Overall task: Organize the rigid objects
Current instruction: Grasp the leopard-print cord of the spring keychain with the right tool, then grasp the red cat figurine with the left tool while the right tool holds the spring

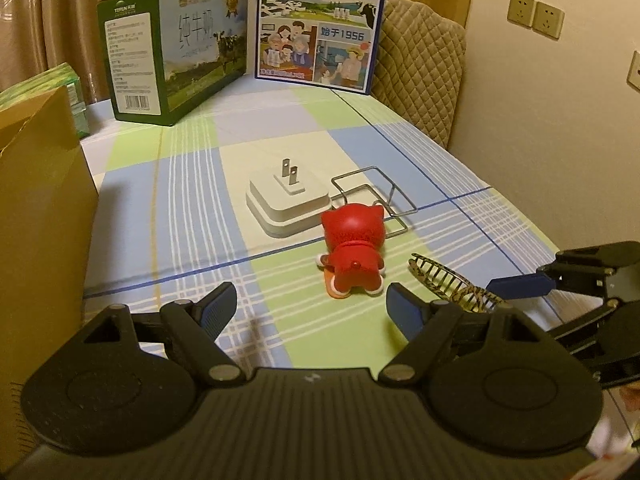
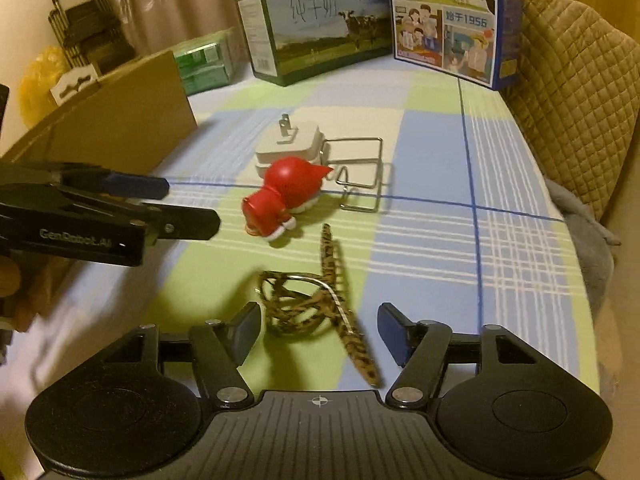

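Your left gripper [image 1: 310, 304] hangs over the checked blue, green and white tablecloth [image 1: 420, 160] with its blue-padded fingers [image 1: 218, 302] spread wide and nothing between them. Just beyond the gap, a little toward the right finger, the red plastic cat figurine [image 1: 354, 252] lies on its front with its back to you, clear of both pads. Behind it sits the white square plug adapter [image 1: 286, 202], prongs pointing up, and the figurine's head rests close against the adapter's near corner. The bent silver wire stand [image 1: 376, 192] lies just beside the adapter on its right.

Your right gripper [image 2: 318, 332] also has its fingers apart. The leopard-print claw hair clip [image 2: 304, 308] lies on the cloth in the gap between them, nearer the left pad [image 2: 246, 328], its long patterned arm running down toward the right finger. The view here is blurred, so contact with the left pad cannot be ruled out, but neither pad visibly presses on the clip.

A brown cardboard box [image 1: 36, 208] stands at the left edge of the table. At the far end stand a green milk carton case [image 1: 172, 52] and a blue milk carton case [image 1: 320, 24].
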### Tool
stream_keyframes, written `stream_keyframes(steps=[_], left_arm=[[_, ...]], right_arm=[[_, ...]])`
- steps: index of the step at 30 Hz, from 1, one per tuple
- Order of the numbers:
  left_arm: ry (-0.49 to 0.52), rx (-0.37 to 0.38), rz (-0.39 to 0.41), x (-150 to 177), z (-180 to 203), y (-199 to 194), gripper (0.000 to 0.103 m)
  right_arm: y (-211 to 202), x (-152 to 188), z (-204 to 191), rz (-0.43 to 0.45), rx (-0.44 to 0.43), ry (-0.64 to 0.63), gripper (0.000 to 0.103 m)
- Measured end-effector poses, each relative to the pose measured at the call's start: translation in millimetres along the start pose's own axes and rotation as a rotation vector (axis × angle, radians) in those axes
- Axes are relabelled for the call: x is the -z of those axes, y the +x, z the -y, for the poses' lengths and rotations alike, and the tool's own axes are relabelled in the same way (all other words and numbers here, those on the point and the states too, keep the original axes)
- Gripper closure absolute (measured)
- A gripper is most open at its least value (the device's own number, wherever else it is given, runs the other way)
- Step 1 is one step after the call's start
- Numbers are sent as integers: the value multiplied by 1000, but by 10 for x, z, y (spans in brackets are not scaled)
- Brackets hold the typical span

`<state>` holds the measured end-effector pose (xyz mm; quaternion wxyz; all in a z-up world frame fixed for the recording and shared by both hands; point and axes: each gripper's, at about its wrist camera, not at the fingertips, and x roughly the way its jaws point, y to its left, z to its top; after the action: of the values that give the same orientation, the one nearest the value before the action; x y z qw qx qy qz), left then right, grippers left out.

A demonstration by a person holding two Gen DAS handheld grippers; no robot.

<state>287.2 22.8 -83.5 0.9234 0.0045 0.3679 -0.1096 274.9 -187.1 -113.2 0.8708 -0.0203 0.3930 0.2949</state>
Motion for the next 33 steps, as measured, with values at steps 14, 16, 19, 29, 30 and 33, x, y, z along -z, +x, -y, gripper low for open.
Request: stream_keyframes(steps=[14,16,19,29,30,33], left_arm=[[-9,16,-11,13,-7,38,24],[-3,18,-10,17,7,45,24],[1,24,-5,24,29,58,24],[3,40,10,0,57,154,24],[4,43,13,-12,60,169,24],[12,52,18,-36,74,222,24]], right_arm=[[166,-43,-141,20,49,-91,63],[134,-48,-144,27,44,-87,65],[79,-69,-112,47,48,-68,66],[-36,-150,56,102,64,24,66],[-52,-163,75,110,65,34,66],[-77,-188,105,122,75,47,66]])
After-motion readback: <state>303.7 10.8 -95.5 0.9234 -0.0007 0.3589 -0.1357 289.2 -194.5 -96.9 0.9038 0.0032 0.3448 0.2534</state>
